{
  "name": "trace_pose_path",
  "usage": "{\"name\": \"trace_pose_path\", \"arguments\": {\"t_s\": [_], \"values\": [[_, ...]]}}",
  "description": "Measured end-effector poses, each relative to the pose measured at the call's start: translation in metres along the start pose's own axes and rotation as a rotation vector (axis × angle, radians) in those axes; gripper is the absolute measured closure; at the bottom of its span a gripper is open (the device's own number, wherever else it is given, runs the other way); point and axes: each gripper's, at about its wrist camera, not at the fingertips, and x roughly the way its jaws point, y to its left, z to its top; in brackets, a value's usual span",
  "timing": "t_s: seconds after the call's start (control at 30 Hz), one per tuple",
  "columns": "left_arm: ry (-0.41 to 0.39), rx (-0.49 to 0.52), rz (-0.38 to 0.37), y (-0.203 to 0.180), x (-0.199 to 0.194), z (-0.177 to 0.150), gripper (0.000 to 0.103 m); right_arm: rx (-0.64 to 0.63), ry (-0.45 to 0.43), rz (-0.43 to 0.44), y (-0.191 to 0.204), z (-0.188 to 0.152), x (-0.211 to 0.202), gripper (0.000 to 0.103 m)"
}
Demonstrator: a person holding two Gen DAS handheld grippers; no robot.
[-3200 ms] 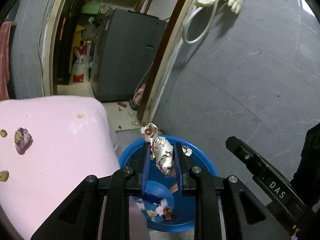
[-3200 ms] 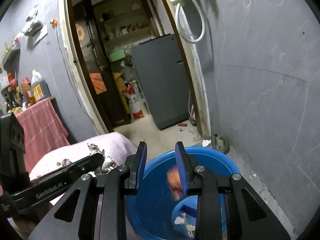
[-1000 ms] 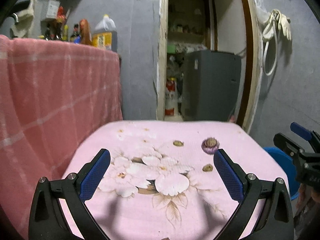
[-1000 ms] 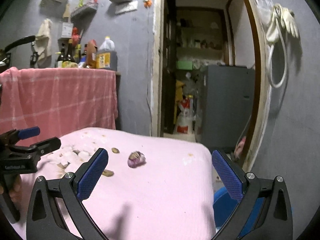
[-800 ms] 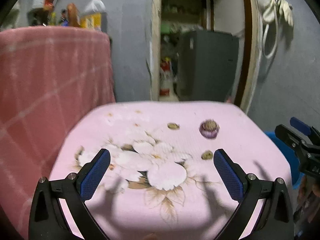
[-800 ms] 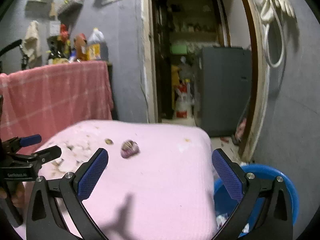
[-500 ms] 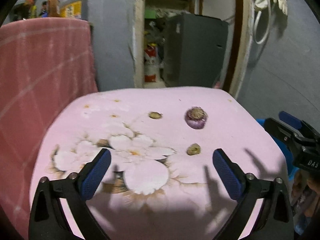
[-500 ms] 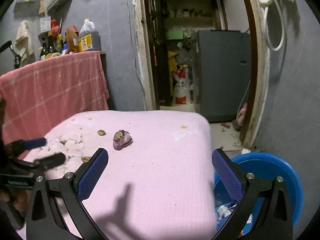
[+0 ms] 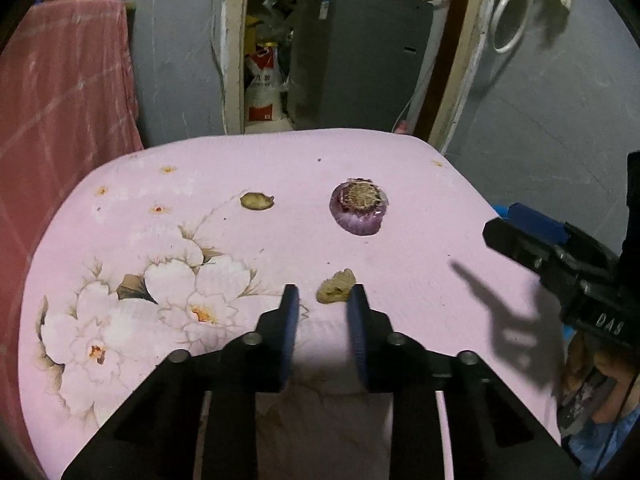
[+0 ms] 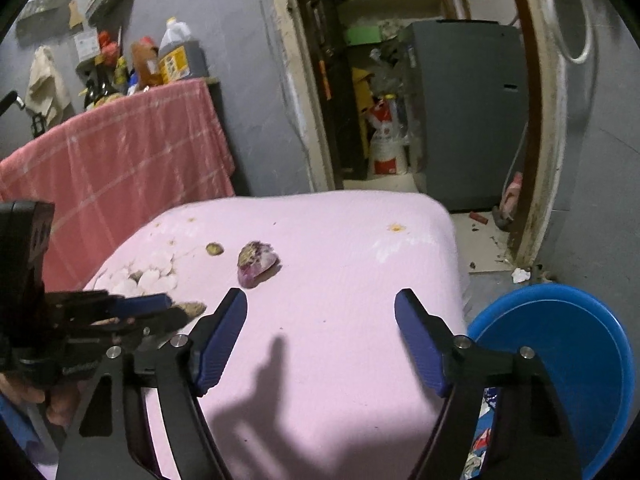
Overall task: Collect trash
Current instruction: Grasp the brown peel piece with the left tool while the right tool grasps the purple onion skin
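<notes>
Left wrist view shows the left gripper [image 9: 323,308], fingers just narrowed with nothing between them, short of a brown scrap [image 9: 336,281] on the pink worktop [image 9: 420,184]. The right gripper [image 10: 320,332], also closing, holds nothing. Some rubbish lies in the blue basin [image 10: 568,344]; an onion end [image 9: 359,211] and a peel [image 9: 256,201] remain.

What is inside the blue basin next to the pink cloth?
In the right wrist view, the blue basin shows a bare blue inner wall and some paper scraps at the bottom. The right gripper frame covers the rest of the bottom.
</notes>
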Motion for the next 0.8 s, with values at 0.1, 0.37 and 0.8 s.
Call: {"name": "trace_pose_path", "arguments": {"t_s": [0.1,0.37,0.8], "values": [[-0.001,-0.031,0.000,0.007,0.000,0.000,0.097,-0.022,0.023,0.010,0.007,0.000,0.008,0.028],[-0.022,-0.087,-0.056,0.018,-0.008,0.005,0.101,-0.057,0.081,0.029,0.016,0.009,0.031,0.032],[0.021,-0.046,-0.079,0.007,0.011,0.026,0.074,0.002,0.111,0.053,0.004,0.022,0.041,0.032]]}}
